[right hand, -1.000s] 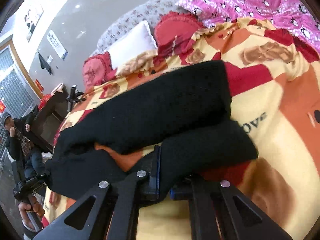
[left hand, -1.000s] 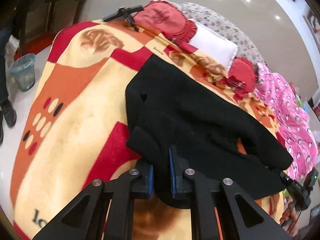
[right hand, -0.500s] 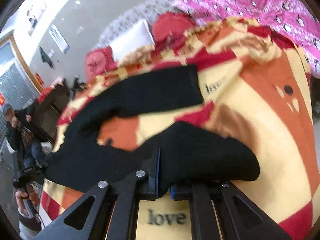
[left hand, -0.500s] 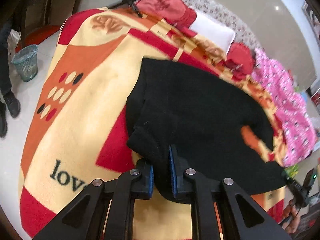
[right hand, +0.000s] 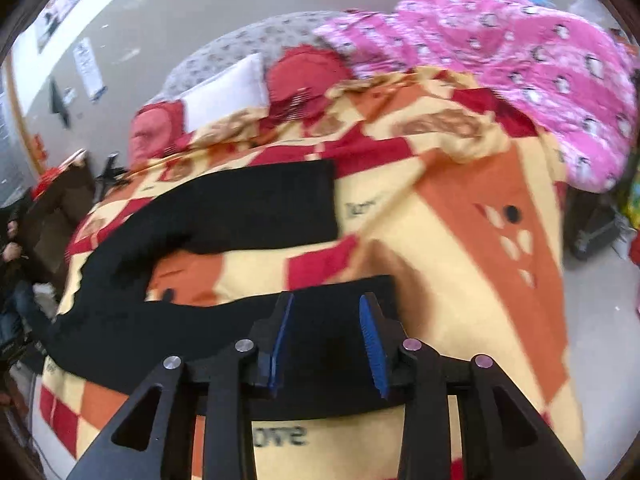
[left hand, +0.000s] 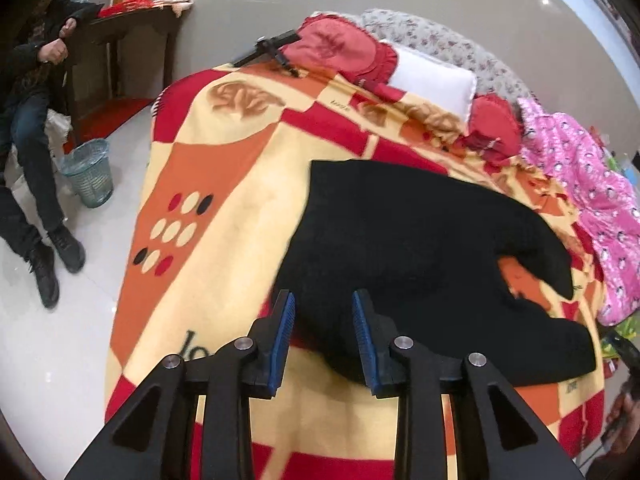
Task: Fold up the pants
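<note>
Black pants [left hand: 408, 248] lie spread in a curved shape on a yellow, orange and red blanket [left hand: 224, 184] over a bed. In the left wrist view my left gripper [left hand: 324, 300] hovers over the waist end, its jaws opening, blue pads apart, no cloth pinched between them. In the right wrist view the pants [right hand: 248, 212] show two legs apart. My right gripper [right hand: 326, 300] hangs over the end of the near leg, jaws opening, the fabric lying flat below the pads.
Red cushions [left hand: 340, 48], a white pillow [left hand: 432, 76] and a pink quilt [left hand: 592, 184] crowd the head and far side of the bed. A seated person [left hand: 28, 128] and a green waste basket [left hand: 88, 172] are on the floor to the left.
Both grippers were shut on black fabric and have let it go, jaws now apart. The pants were drawn toward the near edge and now lie flat with the legs separated.
</note>
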`<state>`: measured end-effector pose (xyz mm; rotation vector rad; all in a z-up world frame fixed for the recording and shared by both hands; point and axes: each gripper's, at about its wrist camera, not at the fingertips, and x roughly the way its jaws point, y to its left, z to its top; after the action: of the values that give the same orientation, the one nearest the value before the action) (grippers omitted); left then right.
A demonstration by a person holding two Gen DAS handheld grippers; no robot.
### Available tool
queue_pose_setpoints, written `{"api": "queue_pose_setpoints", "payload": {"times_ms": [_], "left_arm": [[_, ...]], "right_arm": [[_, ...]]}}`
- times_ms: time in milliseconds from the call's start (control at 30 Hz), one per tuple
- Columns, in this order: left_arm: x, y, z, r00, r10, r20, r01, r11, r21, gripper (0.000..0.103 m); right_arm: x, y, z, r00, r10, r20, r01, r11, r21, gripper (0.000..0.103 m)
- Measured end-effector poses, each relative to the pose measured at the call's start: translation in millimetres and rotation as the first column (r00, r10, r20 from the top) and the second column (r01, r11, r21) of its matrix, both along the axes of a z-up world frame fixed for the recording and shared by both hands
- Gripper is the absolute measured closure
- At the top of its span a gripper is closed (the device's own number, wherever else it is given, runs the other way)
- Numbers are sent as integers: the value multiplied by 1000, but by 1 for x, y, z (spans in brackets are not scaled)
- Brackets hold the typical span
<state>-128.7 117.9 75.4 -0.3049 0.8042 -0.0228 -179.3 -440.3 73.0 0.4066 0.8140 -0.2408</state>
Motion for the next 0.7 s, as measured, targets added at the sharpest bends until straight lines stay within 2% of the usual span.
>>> {"api": "queue_pose_setpoints", "payload": {"times_ms": [100, 200, 300, 367, 433, 500, 633, 700], "left_arm": [[-7, -11, 5, 999, -31, 11, 31, 1000, -3, 68], [-11, -19, -5, 999, -50, -6, 50, 999, 6, 63], [2, -20, -17, 998, -61, -34, 61, 998, 9, 60], [12, -25, -26, 997, -49, -52, 51, 998, 29, 58], [21, -30, -34, 997, -48, -66, 50, 998, 27, 53], [32, -34, -41, 996, -41, -79, 44, 998, 39, 45], [58, -46, -42, 994, -42, -103, 51, 995, 83, 43], [68, -52, -36, 993, -52, -106, 60, 996, 67, 42]], "right_arm": [[21, 18, -9, 998, 66, -23, -66, 998, 11, 68], [34, 35, -23, 992, 112, -53, -111, 993, 32, 68], [44, 48, -38, 984, 155, -84, -152, 987, 44, 68], [46, 54, -45, 980, 170, -103, -166, 985, 43, 63], [50, 58, -53, 975, 186, -124, -182, 982, 43, 57], [52, 60, -60, 973, 188, -134, -185, 982, 36, 56], [56, 63, -56, 972, 190, -136, -189, 982, 20, 55], [61, 66, -50, 971, 196, -136, -198, 980, 0, 55]]}}
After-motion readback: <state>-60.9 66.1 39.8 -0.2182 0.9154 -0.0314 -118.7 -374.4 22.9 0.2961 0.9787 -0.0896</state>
